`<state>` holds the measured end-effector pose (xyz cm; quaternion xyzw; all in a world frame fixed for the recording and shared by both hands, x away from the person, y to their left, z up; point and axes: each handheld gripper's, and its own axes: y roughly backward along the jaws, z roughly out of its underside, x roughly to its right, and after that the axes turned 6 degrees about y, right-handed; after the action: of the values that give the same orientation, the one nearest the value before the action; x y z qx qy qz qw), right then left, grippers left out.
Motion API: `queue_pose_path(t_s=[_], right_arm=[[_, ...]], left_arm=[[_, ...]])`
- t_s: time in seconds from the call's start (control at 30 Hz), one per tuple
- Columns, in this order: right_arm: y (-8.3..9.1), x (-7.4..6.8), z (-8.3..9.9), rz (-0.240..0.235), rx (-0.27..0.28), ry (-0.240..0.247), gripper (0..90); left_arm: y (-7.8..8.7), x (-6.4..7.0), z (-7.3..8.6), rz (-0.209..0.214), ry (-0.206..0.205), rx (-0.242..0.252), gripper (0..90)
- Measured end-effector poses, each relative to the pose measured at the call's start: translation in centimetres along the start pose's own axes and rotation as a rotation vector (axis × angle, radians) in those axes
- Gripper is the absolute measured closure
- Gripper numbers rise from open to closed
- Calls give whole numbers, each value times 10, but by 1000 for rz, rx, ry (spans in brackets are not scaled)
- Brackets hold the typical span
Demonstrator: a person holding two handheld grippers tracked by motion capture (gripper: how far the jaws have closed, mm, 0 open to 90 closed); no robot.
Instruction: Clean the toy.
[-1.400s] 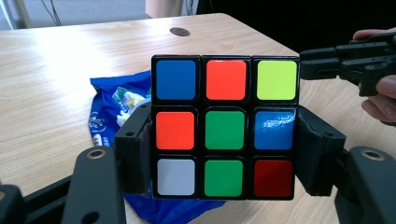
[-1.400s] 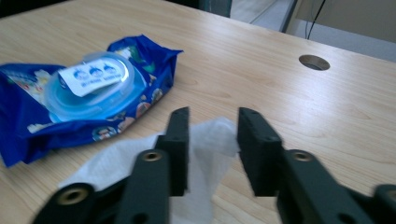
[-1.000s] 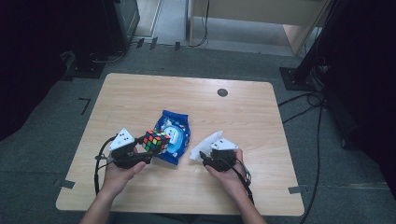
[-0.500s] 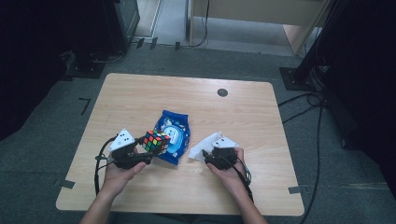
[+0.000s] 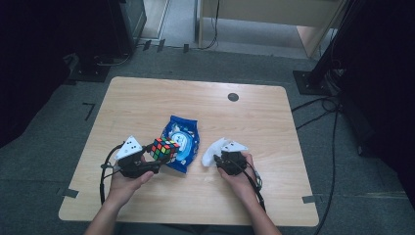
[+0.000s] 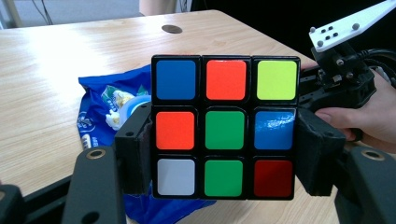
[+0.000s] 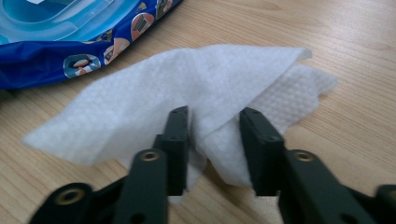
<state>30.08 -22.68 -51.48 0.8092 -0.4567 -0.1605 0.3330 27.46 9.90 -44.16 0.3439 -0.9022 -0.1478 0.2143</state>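
My left gripper point(image 5: 159, 156) is shut on a scrambled Rubik's cube point(image 5: 164, 148) and holds it just above the near left edge of a blue wet-wipe pack point(image 5: 183, 139). In the left gripper view the cube point(image 6: 224, 126) sits squeezed between the two jaws, its face a mix of blue, orange, yellow, green, white and red, with the pack point(image 6: 100, 112) behind it. My right gripper point(image 5: 221, 157) is shut on a white wipe point(image 5: 211, 152) to the right of the pack. In the right gripper view the crumpled wipe point(image 7: 187, 79) bunches between the jaws and drapes over one of them.
The wooden table point(image 5: 254, 127) has a dark round grommet point(image 5: 233, 97) near its far edge. Cables trail from both grippers toward the near edge. Dark equipment and cables stand on the grey floor around the table.
The right gripper and the wipe have shifted slightly to the left, toward the pack. The left gripper and cube have stayed put.
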Motion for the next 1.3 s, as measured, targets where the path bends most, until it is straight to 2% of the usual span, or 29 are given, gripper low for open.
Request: queue_pose_path(t_s=[0.1,0.17,0.23,0.33,0.43,0.5,0.57,0.6,0.73,0.77,0.83,0.9,1.0,1.03,1.1,1.17,1.23,1.3], right_arm=[[2,5,1,-2,-7,-21,851],[3,7,1,-1,-12,-32,877],[7,7,1,7,8,-30,884],[23,4,-6,-30,106,-29,887],[45,-7,-18,-72,218,27,887],[55,-15,-24,-61,244,78,887],[57,-17,-26,-64,230,113,886],[55,-17,-25,-60,202,119,886],[40,-5,-13,-88,90,85,872],[38,-3,-11,-95,71,82,837],[37,1,-8,-78,56,71,664],[40,6,-7,-76,72,51,562],[48,11,-10,-78,160,22,449],[49,11,-11,-77,182,21,411],[42,5,-13,-74,181,41,359],[27,-2,-12,-60,128,84,341],[12,-7,-10,-38,57,79,344],[3,-5,-6,-40,14,66,369]], left_arm=[[-1,1,1,10,-5,-3,340],[-2,1,2,17,-11,-2,340],[-3,1,3,27,-9,-1,340],[-5,1,3,38,-11,3,340],[-7,3,4,50,-17,-1,340],[-9,5,5,54,-23,-6,339],[-10,6,6,54,-33,-12,339],[-10,7,6,54,-36,-14,340],[-10,7,6,54,-37,-12,340],[-10,7,6,54,-37,-12,340],[-9,6,6,54,-36,-11,340],[-9,6,6,54,-34,-7,340],[-9,6,6,57,-39,-4,340],[-9,6,6,62,-39,-5,340],[-11,8,6,67,-45,-8,340],[-11,9,7,69,-52,-13,340],[-11,10,7,64,-51,-7,340],[-10,9,7,66,-36,0,340]])
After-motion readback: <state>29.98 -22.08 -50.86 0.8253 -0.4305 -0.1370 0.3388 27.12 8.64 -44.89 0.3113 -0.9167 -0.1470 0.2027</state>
